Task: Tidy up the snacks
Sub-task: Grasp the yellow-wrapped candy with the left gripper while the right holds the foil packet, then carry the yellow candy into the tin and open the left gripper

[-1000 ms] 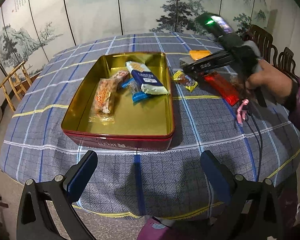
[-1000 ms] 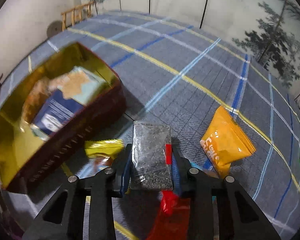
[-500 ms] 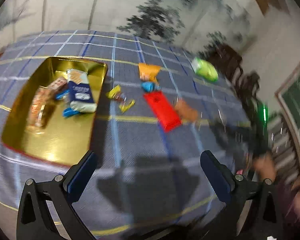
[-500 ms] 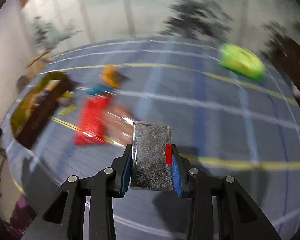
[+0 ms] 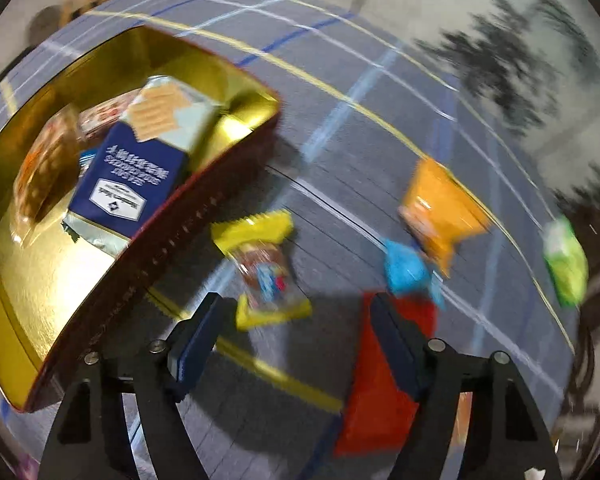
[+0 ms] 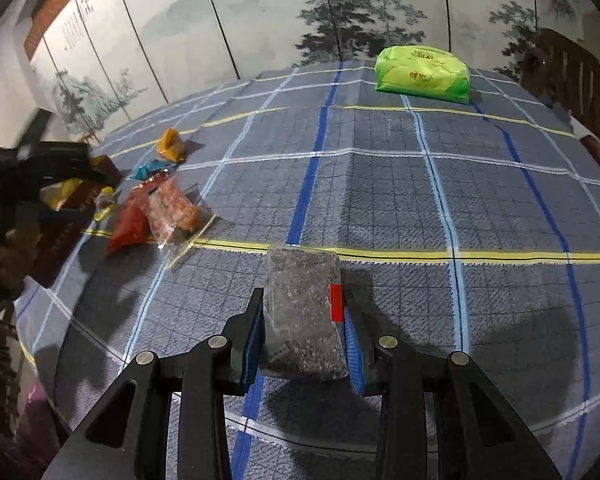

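Between right tool (image 6: 302,312) pads: grey packet (image 6: 302,300) (clamped).

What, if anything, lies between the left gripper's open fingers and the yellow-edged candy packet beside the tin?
Nothing visible does. The left gripper, jaws closing, has only bare checked blue tablecloth between it and the yellow-edged candy packet, whose near corner sits by the left finger. The flat red packet lies behind the other finger; the gold-lined red tin stands alongside.

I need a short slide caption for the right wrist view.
Right gripper clamps a dark speckled snack pack above the plaid tablecloth.
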Action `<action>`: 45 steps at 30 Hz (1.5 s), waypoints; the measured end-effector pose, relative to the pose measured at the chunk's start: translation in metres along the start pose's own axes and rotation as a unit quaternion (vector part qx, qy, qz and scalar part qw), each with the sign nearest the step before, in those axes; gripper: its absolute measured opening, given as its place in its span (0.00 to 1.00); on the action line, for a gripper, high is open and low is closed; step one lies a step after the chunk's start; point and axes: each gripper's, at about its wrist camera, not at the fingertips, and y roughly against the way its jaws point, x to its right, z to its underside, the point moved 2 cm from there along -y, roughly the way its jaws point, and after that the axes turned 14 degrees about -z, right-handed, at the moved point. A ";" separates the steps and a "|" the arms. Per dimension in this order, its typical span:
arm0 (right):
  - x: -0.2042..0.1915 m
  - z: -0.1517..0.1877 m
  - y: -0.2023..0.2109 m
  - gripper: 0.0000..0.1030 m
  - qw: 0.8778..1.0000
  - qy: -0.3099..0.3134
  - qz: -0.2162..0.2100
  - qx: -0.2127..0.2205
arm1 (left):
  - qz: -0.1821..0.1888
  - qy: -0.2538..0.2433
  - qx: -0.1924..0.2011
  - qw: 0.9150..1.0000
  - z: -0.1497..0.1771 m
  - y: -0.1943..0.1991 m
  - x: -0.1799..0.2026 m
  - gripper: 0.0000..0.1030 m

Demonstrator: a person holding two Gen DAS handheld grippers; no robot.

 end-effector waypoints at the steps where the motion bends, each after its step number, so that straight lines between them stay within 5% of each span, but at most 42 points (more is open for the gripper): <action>1: 0.001 0.000 0.001 0.35 1.000 -0.002 -0.006 0.002 | -0.010 0.013 0.003 1.000 -0.002 -0.003 -0.001 0.69; 12: 0.000 0.005 0.003 0.35 0.999 0.002 -0.043 0.003 | -0.089 0.031 0.024 0.995 -0.008 -0.010 0.015 0.72; 15: 0.002 0.004 0.005 0.35 0.999 -0.006 -0.052 0.008 | -0.099 0.066 0.030 0.992 -0.011 -0.008 0.009 0.58; 17: 0.004 0.004 0.005 0.35 0.998 -0.011 -0.055 0.009 | -0.118 0.091 0.031 0.988 -0.012 -0.006 0.002 0.33; 23: 0.007 0.003 0.007 0.36 0.998 -0.019 -0.059 0.017 | -0.134 0.060 0.023 0.989 -0.015 -0.008 0.007 0.24; 37: 0.018 0.001 0.009 0.36 0.997 -0.050 -0.060 0.023 | -0.064 -0.076 0.049 0.994 0.020 0.014 0.015 0.19; 45: 0.016 0.000 0.007 0.37 0.998 -0.046 -0.044 0.024 | 0.010 -0.159 0.067 0.985 0.050 0.044 -0.008 0.19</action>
